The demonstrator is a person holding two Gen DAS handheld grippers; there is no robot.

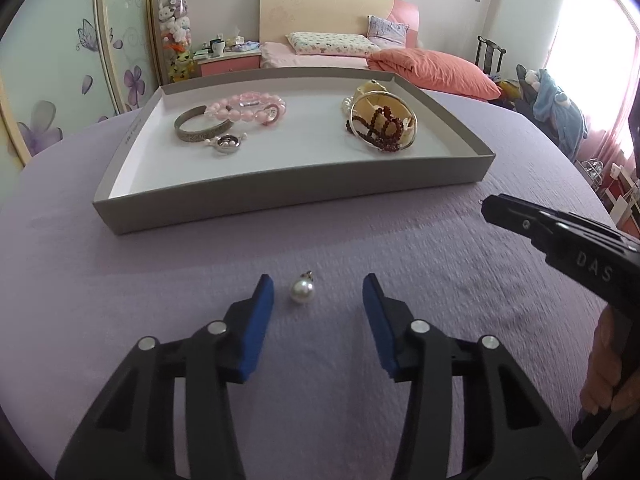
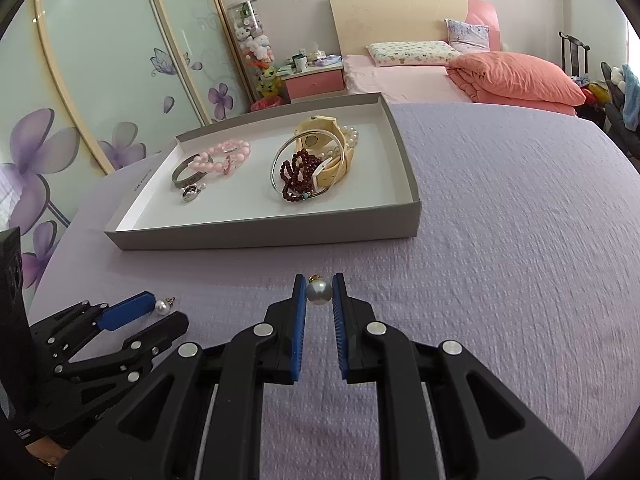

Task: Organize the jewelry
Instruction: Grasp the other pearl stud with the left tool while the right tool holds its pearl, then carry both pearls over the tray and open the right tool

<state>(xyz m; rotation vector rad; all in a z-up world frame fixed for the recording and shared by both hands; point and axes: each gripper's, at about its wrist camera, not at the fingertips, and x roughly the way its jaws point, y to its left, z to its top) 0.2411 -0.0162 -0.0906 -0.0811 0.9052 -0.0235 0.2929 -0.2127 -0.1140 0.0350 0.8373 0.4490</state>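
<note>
Low in the frame, a round white pearl pendant lies on lilac cloth between the left gripper's parted blue-padded fingers.

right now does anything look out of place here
Yes: one pearl earring lies loose on the purple cover between the open left claw, outside the tray. The right claw grips its twin.

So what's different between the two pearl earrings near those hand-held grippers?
The white pearl earring by the left hand-held gripper lies loose on the lilac bedspread; the white pearl earring in the right hand-held gripper is pinched between its blue pads. The left earring sits off-centre, near one pad of open jaws, untouched; the right one is centred. Both are round white pearls with small gold-coloured tops, and neither is in the grey tray yet.
</note>
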